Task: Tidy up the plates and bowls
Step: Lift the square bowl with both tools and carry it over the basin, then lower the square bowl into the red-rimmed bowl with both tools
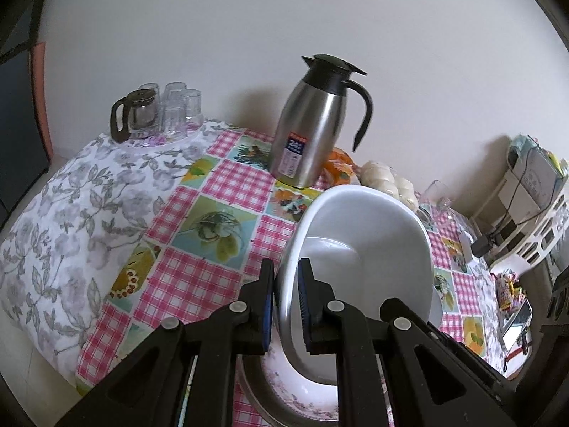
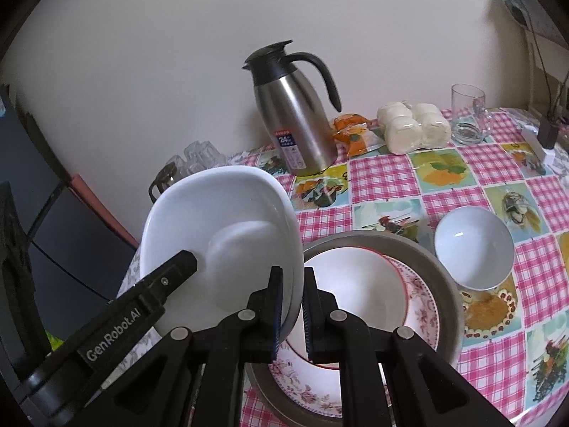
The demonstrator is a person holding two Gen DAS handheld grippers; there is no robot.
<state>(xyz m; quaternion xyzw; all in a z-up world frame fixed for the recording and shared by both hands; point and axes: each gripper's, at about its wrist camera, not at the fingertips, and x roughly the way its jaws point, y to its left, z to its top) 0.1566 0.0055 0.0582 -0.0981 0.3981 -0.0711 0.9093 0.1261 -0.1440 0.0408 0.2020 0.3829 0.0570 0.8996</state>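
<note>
A white square dish [image 1: 362,227] [image 2: 220,220] hangs tilted above the table, held by both grippers. My left gripper [image 1: 286,267] is shut on its left rim; in the right wrist view that gripper [image 2: 185,259] reaches in from the lower left. My right gripper [image 2: 292,274] is shut on the dish's right rim. Below sits a stack: a metal plate [image 2: 437,267], a floral plate [image 2: 419,295] [image 1: 306,395] and a red-rimmed white bowl [image 2: 355,284]. A small white bowl [image 2: 474,249] stands to its right.
A steel thermos jug [image 1: 309,124] [image 2: 298,117] stands by the wall. A glass teapot and tumblers [image 1: 135,114] are at the back left. Packed buns [image 2: 412,124], an orange packet [image 2: 352,131], a glass mug [image 2: 469,110] and a charger [image 2: 547,131] line the back right.
</note>
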